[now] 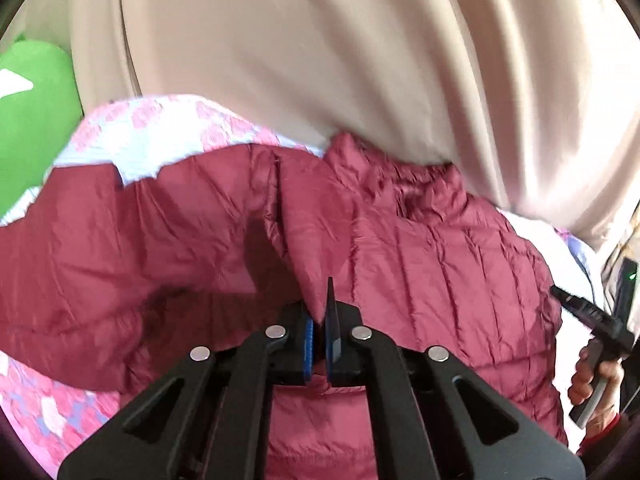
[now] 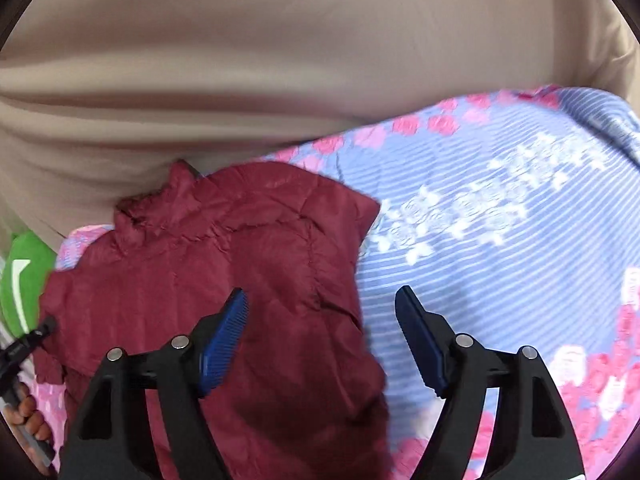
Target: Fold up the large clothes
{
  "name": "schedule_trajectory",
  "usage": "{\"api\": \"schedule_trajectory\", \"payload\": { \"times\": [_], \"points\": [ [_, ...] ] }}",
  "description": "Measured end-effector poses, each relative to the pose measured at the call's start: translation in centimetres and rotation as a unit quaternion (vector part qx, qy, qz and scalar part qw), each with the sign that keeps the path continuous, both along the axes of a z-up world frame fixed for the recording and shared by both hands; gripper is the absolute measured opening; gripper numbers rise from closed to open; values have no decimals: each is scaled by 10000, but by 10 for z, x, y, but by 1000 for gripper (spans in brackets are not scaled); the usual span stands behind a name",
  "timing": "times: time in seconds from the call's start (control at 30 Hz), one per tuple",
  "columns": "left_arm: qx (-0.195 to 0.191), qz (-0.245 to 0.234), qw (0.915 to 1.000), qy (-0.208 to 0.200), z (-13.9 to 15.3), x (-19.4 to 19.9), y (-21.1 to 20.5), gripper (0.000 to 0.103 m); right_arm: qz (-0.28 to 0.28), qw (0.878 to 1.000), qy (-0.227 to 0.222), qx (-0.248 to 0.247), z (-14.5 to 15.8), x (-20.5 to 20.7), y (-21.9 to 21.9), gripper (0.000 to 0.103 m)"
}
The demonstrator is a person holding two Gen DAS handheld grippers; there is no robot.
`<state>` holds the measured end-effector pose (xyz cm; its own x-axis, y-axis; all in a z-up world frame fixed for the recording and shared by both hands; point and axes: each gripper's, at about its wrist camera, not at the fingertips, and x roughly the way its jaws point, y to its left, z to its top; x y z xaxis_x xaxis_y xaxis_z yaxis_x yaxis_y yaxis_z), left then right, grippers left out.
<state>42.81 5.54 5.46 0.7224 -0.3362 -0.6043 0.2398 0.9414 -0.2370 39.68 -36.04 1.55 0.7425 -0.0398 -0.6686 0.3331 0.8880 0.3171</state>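
Note:
A maroon quilted jacket (image 1: 420, 248) lies spread on the bed with its collar toward the far side. In the left wrist view my left gripper (image 1: 320, 320) is shut on a raised fold of the jacket near its front opening, and the cloth runs up between the blue pads. In the right wrist view my right gripper (image 2: 322, 312) stands open above the jacket's (image 2: 248, 248) right edge, nothing between its fingers. The left finger (image 2: 228, 328) hangs over the maroon cloth, the other over the sheet. Each gripper also shows at the edge of the other's view: the right gripper (image 1: 558, 292) and the left gripper (image 2: 48, 326).
A floral bedsheet (image 2: 500, 220), blue-striped with pink roses, covers the bed under the jacket. Beige fabric (image 1: 320, 48) hangs along the far side. A green cushion (image 1: 32, 120) sits at the far left. A person's hand (image 1: 592, 384) holds the right gripper's handle.

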Motion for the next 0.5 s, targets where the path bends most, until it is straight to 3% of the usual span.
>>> {"api": "schedule_trajectory", "payload": {
  "times": [0.03, 0.07, 0.13, 0.17, 0.2, 0.27, 0.4, 0.47, 0.5],
  "points": [
    [48, 45, 10000, -1, -1, 3, 1, 2, 51, 10000, 37, -10, 1, 2, 3, 24],
    [139, 110, 9998, 71, -7, 8, 1, 2, 196, 9997, -66, 96, 4, 2, 6, 8],
    [355, 216, 9989, 205, -21, 16, 0, 2, 194, 9945, -968, 353, 16, -22, 5, 3],
    [504, 229, 9979, 348, -36, 23, -3, 2, 126, 9942, -1035, 254, 15, -24, 4, 3],
    [562, 226, 9970, 475, -48, 27, -5, 2, -17, 9969, -789, 63, 8, -18, 2, 3],
    [641, 250, 9960, 564, -70, 31, -11, 3, -205, 9995, 178, -155, -26, 6, -5, 3],
    [933, 326, 9944, 363, -69, 24, -20, 5, -395, 9991, -85, 108, -12, -15, -11, 15],
    [839, 270, 9954, 366, -62, 15, -15, 7, -337, 9988, -314, 180, -1, -36, -11, 34],
    [724, 208, 9964, 384, -59, 8, -11, 21, -319, 9988, -333, 174, 1, -45, -11, 52]
  ]
}}
